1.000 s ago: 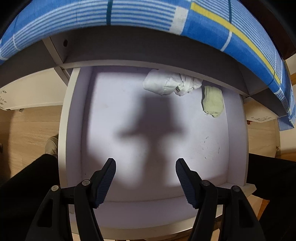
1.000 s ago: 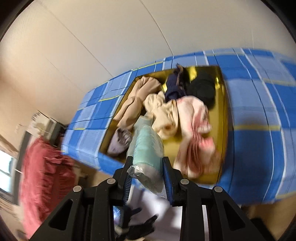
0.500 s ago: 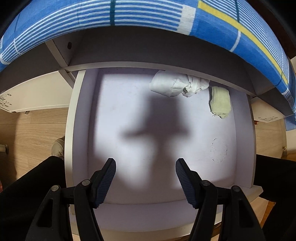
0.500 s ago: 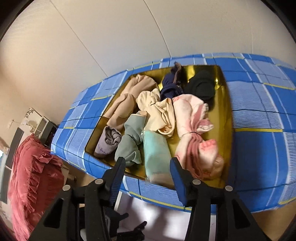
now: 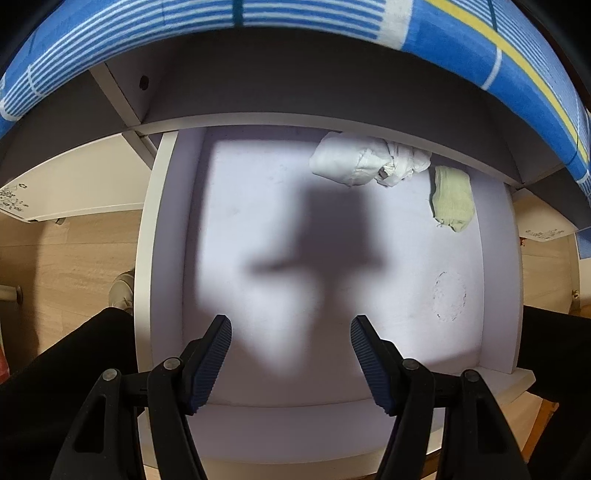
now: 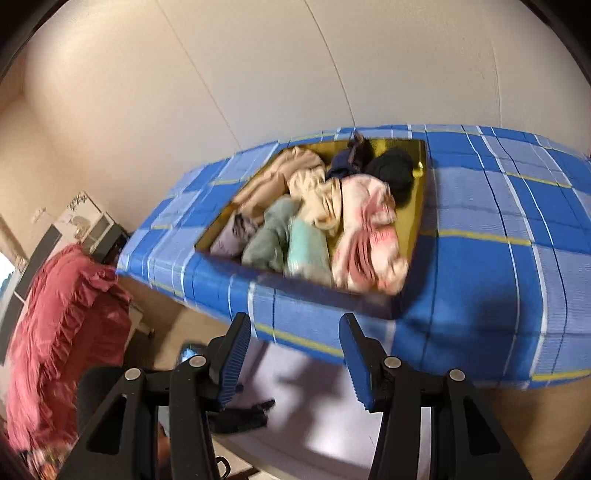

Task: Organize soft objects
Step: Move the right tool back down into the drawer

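Note:
In the left wrist view my left gripper (image 5: 291, 360) is open and empty above the front of a pulled-out white drawer (image 5: 159, 229). A white rolled cloth (image 5: 354, 164) and a pale green sock (image 5: 452, 197) lie at the drawer's back. In the right wrist view my right gripper (image 6: 295, 363) is open and empty, in front of a gold tray (image 6: 415, 218) on the blue checked tablecloth (image 6: 517, 266). The tray holds a mint roll (image 6: 306, 251), a grey-green roll (image 6: 269, 236), pink (image 6: 369, 236), beige (image 6: 280, 173) and dark (image 6: 391, 170) soft items.
The blue-cloth table top overhangs the drawer's back (image 5: 295, 22). Wooden floor (image 5: 74, 258) lies at the left of the drawer. My dark-clothed legs (image 5: 62, 369) flank the drawer. A red ruffled cushion (image 6: 62, 325) lies at the left in the right wrist view.
My right gripper opened and let go of the mint roll, which now lies in the tray, and it drew back toward me. The left gripper stayed open over the drawer.

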The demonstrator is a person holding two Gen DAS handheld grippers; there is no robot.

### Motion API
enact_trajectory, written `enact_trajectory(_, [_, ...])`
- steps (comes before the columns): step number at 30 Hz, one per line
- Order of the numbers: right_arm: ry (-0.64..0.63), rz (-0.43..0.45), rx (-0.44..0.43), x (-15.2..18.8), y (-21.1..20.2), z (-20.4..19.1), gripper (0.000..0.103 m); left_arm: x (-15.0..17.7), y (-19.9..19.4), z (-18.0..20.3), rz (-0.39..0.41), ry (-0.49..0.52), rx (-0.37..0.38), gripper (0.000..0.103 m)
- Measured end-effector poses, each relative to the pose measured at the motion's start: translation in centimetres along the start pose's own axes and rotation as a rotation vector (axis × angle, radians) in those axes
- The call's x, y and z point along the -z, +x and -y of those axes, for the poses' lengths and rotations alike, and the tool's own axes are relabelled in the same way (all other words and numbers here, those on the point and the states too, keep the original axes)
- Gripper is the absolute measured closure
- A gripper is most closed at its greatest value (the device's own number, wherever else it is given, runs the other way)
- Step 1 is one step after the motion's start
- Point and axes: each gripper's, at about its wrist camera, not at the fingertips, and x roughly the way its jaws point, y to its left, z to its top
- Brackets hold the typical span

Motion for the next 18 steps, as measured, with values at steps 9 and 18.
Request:
enact_trajectory(9, [0.016, -0.173, 0.103, 8.4, 3.5, 3.7, 0.052, 0.1, 0.5, 1.4, -0.008, 0.068, -0.006, 0.035])
enact_trajectory(18, [0.189, -0.381, 0.177, 13.2, 9.4, 9.1, 0.052, -1.2, 2.2, 3.9, 0.062, 0.101, 0.044, 0.026])
